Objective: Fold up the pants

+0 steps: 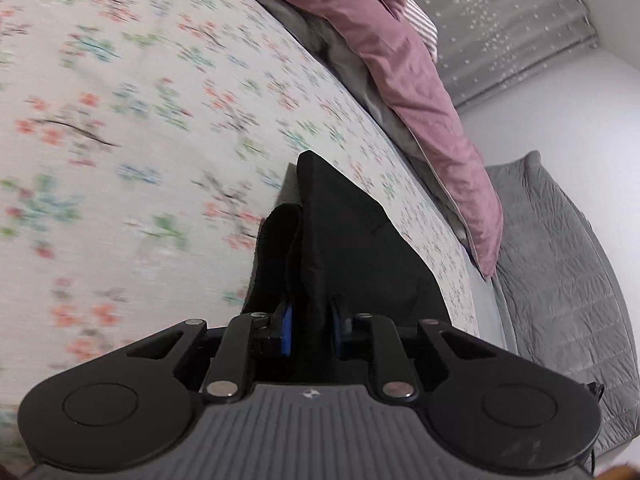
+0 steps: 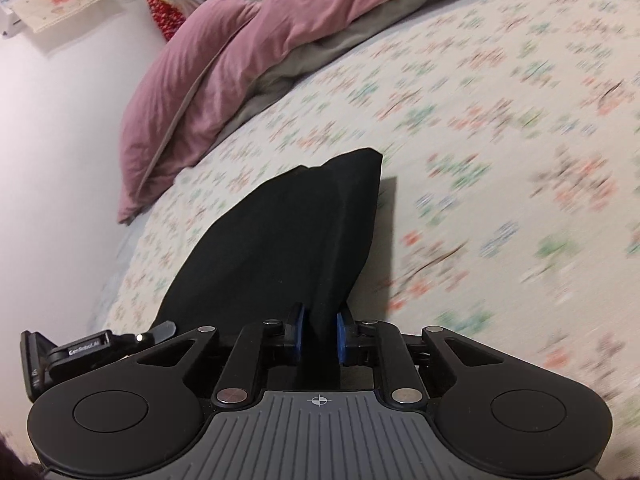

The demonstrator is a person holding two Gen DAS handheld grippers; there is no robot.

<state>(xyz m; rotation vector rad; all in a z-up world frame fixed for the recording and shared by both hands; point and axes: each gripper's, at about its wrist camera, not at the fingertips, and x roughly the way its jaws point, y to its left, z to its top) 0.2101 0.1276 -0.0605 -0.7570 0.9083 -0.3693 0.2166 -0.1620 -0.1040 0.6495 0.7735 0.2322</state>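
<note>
Pants [image 1: 352, 240], black and bunched into a thick fold, rise straight ahead of the left tool [image 1: 311, 334] and drape away over the flowered bedsheet [image 1: 120, 120]. The left tool's 2 blue pads [image 1: 285, 332] stand partly closed with the dark cloth gathered between them; they appear to press on the fabric from both sides, though the folds hide the exact contact. Just left of that bundle a ribbed edge of the pants, seemingly the waistband [image 1: 276, 248], curls upward beside the left pad.

In the right wrist view the same pants [image 2: 288, 240] stand up in a broad black sheet directly ahead of the right tool [image 2: 320, 336], spreading out to its left and ending in a corner at the far top. The right tool's blue pads [image 2: 341, 338] are drawn close together and pinch a narrow pleat of the cloth. The garment's far part lies against the bedsheet [image 2: 480, 120] ahead of the tool.

Beyond and to the right of the left tool lie a mauve duvet [image 1: 408, 80] and a grey quilted cover [image 1: 560, 260]. To the left of the right tool, part of the other tool's black body [image 2: 80, 352] shows, and the mauve duvet [image 2: 224, 60] lies ahead and to the left. The bedsheet is motion-blurred in both views.
</note>
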